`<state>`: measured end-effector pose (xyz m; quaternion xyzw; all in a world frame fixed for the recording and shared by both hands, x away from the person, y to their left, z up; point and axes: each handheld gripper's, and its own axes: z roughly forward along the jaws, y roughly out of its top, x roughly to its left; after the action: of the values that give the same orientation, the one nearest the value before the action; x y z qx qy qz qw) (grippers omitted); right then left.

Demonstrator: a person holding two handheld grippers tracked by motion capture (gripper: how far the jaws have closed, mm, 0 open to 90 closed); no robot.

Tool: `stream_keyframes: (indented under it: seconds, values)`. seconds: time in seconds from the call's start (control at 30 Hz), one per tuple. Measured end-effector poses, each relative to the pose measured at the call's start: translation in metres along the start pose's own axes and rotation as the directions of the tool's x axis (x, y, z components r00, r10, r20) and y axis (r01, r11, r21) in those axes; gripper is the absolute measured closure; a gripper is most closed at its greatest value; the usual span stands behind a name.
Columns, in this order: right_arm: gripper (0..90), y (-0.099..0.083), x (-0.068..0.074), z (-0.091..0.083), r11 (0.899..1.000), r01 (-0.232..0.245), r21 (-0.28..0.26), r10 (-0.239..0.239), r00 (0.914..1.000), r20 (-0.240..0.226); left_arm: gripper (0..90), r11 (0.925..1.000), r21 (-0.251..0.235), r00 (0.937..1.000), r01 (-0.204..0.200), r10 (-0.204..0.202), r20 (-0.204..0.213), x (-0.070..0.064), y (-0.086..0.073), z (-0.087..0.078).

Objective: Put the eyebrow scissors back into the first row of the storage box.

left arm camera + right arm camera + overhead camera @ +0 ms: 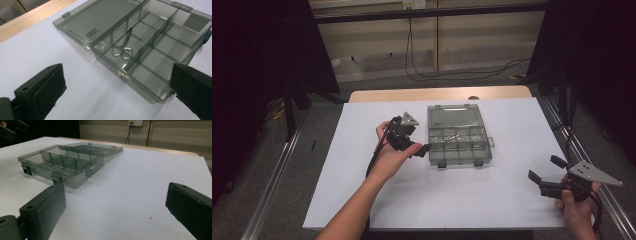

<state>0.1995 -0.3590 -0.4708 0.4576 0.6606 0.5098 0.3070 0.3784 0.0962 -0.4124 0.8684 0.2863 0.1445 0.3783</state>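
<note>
Scissors (pixel 122 48), small and silvery, lie in the box (pixel 160 92); both grippers gape, empty.

Both forearms bare, no sleeves or gloves visible. Left gripper (pixel 424 148): black body, grey three-cornered plate on top, black cable trailing down past the wrist. Right gripper (pixel 544 168): same black build, larger grey triangular plate with small holes, black cable below the hand. Jaws are matte black blocks, flat-faced, one screw hole near each top edge.
</note>
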Motion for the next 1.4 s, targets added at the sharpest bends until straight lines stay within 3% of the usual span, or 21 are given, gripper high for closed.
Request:
stream_keyframes:
  seconds: [0.1,0.13,0.27,0.3,0.33,0.37,0.4,0.57,0.7,0.77,0.87,1.4]
  values:
    - [2.7,0.000,0.000,0.000,1.000,0.000,0.000,0.000,1.0000,0.001,0.0,0.9994,-0.022,0.9997,0.025,-0.025,-0.001,-0.001,-0.006,-0.004]
    - [2.7,0.000,0.000,0.000,1.000,0.001,-0.001,-0.001,1.0000,0.002,0.0,0.9998,-0.008,0.9998,0.020,-0.020,-0.007,0.000,-0.008,-0.007]
    - [2.7,0.000,0.000,0.000,1.000,0.001,0.000,-0.001,1.0000,0.004,0.0,0.9988,-0.036,0.9993,0.033,-0.034,-0.013,0.000,-0.016,-0.012]
    - [2.7,0.000,0.000,0.000,1.000,0.001,0.000,-0.001,1.0000,0.005,0.0,0.9994,-0.021,0.9995,0.029,-0.029,-0.013,0.001,-0.018,-0.015]
    - [2.7,0.000,0.000,0.000,1.000,0.000,0.001,0.000,1.0000,0.004,0.0,0.9979,-0.044,0.9987,0.048,-0.049,-0.011,0.000,-0.020,-0.016]
    - [2.7,0.000,0.000,0.001,1.000,0.003,0.000,-0.003,1.0000,0.005,0.0,0.9993,-0.028,0.9995,0.026,-0.027,-0.014,0.001,-0.022,-0.019]
    - [2.7,0.000,0.000,0.001,1.000,0.003,0.000,-0.003,1.0000,0.005,0.0,0.9975,-0.053,0.9987,0.046,-0.047,-0.018,0.000,-0.025,-0.019]
    - [2.7,0.000,0.000,0.001,1.000,0.005,0.001,-0.005,1.0000,0.005,0.0,0.9982,-0.049,0.9990,0.034,-0.035,-0.028,0.001,-0.035,-0.028]
    - [2.7,0.000,0.000,0.001,1.000,0.006,0.003,-0.006,1.0000,0.006,0.0,0.9944,-0.078,0.9969,0.071,-0.073,-0.028,0.001,-0.045,-0.034]
    - [2.7,0.000,0.000,0.001,1.000,0.005,0.004,-0.005,1.0000,0.006,0.0,0.9952,-0.077,0.9973,0.061,-0.064,-0.035,0.003,-0.050,-0.037]
    - [2.7,0.000,0.000,0.001,1.000,0.006,0.004,-0.006,0.9999,0.011,0.0,0.9913,-0.097,0.9950,0.089,-0.093,-0.035,0.006,-0.059,-0.041]
    - [2.7,0.000,0.000,0.001,1.000,0.011,0.012,-0.011,0.9999,0.011,0.0,0.9723,-0.172,0.9820,0.158,-0.173,-0.075,0.016,-0.104,-0.068]
